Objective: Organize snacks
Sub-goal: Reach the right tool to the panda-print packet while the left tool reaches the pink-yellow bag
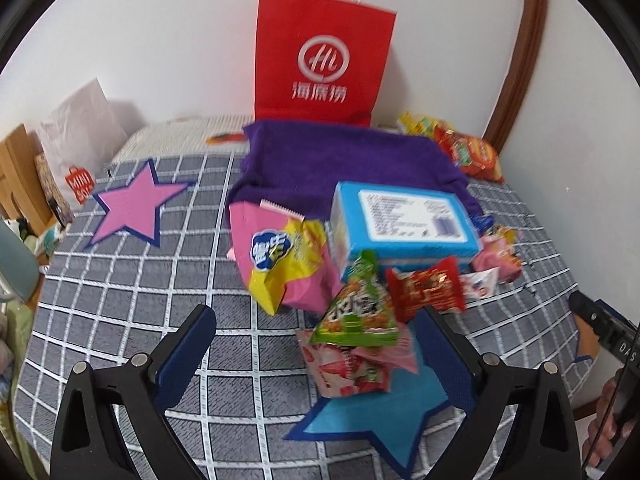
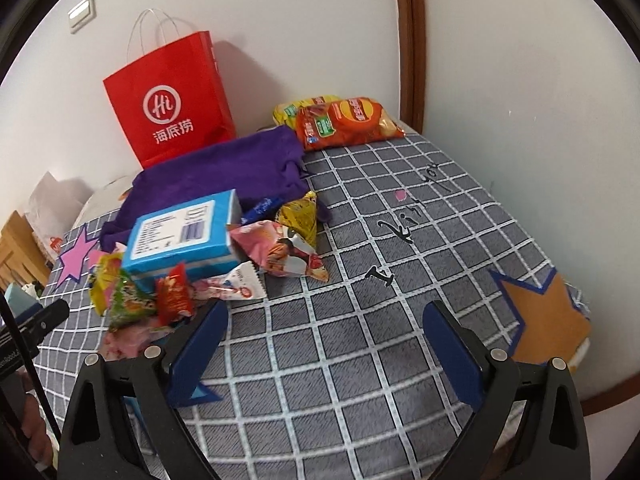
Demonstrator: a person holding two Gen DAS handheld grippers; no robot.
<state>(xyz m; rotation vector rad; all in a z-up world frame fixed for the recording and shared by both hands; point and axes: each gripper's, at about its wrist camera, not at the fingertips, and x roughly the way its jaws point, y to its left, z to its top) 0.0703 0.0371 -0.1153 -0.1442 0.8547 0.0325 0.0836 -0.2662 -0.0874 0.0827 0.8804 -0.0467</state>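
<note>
A pile of snacks lies on a grey checked bed cover. It holds a blue box (image 1: 404, 224) (image 2: 180, 236), a pink and yellow bag (image 1: 280, 260), a green triangular packet (image 1: 358, 308) (image 2: 128, 300), a small red packet (image 1: 426, 288) (image 2: 174, 294) and a pink strawberry packet (image 1: 348, 364). My left gripper (image 1: 320, 332) is open and empty, its fingers either side of the green and strawberry packets, above them. My right gripper (image 2: 324, 324) is open and empty over bare cover, right of the pile. An orange chip bag (image 2: 348, 122) (image 1: 472, 156) lies at the far corner.
A red paper bag (image 1: 324, 56) (image 2: 172, 100) stands against the wall behind a purple cloth (image 1: 344, 164) (image 2: 224, 172). Star patches mark the cover: pink (image 1: 132, 208), blue (image 1: 372, 420), orange (image 2: 540, 320). A white plastic bag (image 1: 80, 136) sits at the far left. Walls close the right side.
</note>
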